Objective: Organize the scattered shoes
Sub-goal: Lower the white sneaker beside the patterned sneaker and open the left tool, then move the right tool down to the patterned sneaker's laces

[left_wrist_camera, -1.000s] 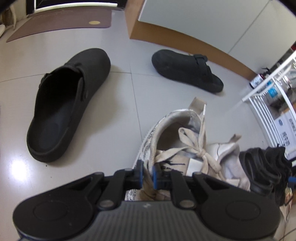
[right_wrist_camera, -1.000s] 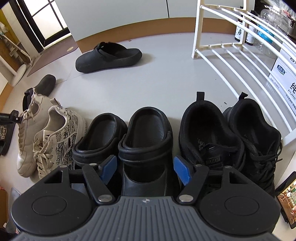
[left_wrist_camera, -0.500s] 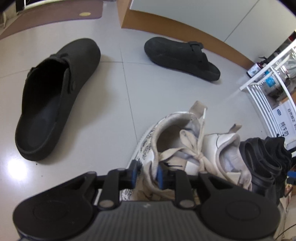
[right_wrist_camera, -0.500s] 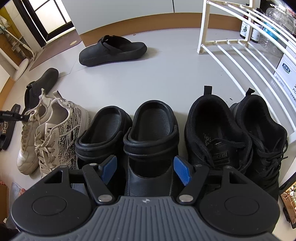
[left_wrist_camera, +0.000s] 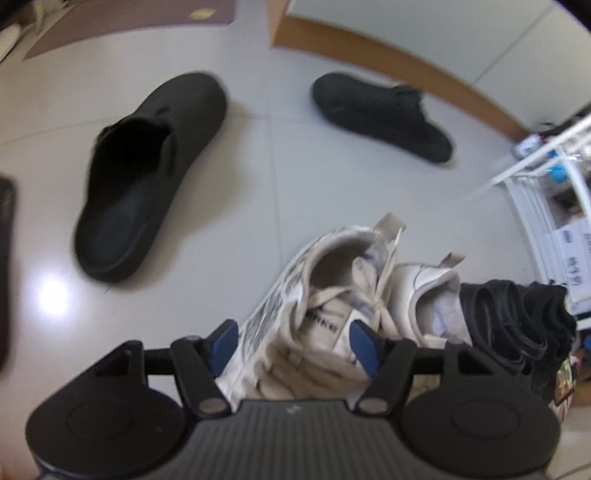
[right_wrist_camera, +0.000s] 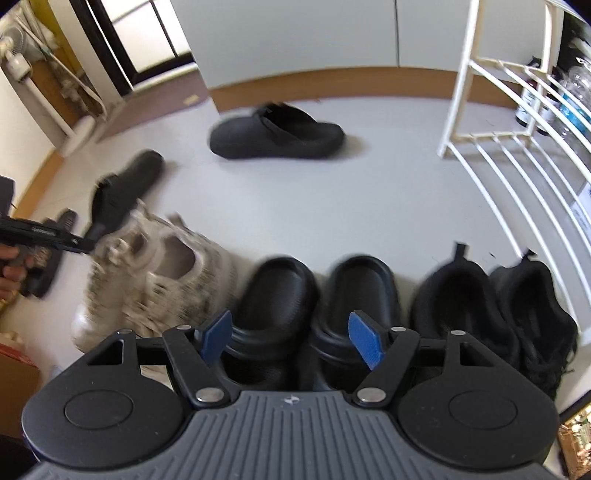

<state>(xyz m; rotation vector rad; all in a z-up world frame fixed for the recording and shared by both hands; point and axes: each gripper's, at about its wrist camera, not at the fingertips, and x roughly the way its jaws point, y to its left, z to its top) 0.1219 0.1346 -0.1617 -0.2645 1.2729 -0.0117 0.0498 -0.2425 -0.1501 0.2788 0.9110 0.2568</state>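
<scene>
My left gripper [left_wrist_camera: 293, 345] hangs over the patterned beige sneaker [left_wrist_camera: 332, 295]. Its jaws are opening, and the blue pads stand clear on either side of the laces. A white sneaker [left_wrist_camera: 432, 291] lies right beside it. Two black clogs lie loose on the floor, one at the left [left_wrist_camera: 147, 173] and one by the wall [left_wrist_camera: 380, 114]. My right gripper [right_wrist_camera: 291, 338] is open above a pair of black slippers [right_wrist_camera: 277, 295], holding nothing. To their right stands a pair of black sneakers [right_wrist_camera: 458, 302]. The beige sneakers [right_wrist_camera: 166, 280] stand at the row's left end.
A white wire rack [right_wrist_camera: 498, 147] with bottles stands at the right. A wall with a wooden skirting [right_wrist_camera: 332, 79] runs behind the far clog [right_wrist_camera: 277, 136]. A person's hand [right_wrist_camera: 11, 266] holds the left gripper [right_wrist_camera: 79, 242]. A brown mat [left_wrist_camera: 129, 26] lies at the back.
The left gripper let go of the beige sneaker's laces, spread its jaws wide and rose. The right gripper rose too, still open, so its view takes in more floor.
</scene>
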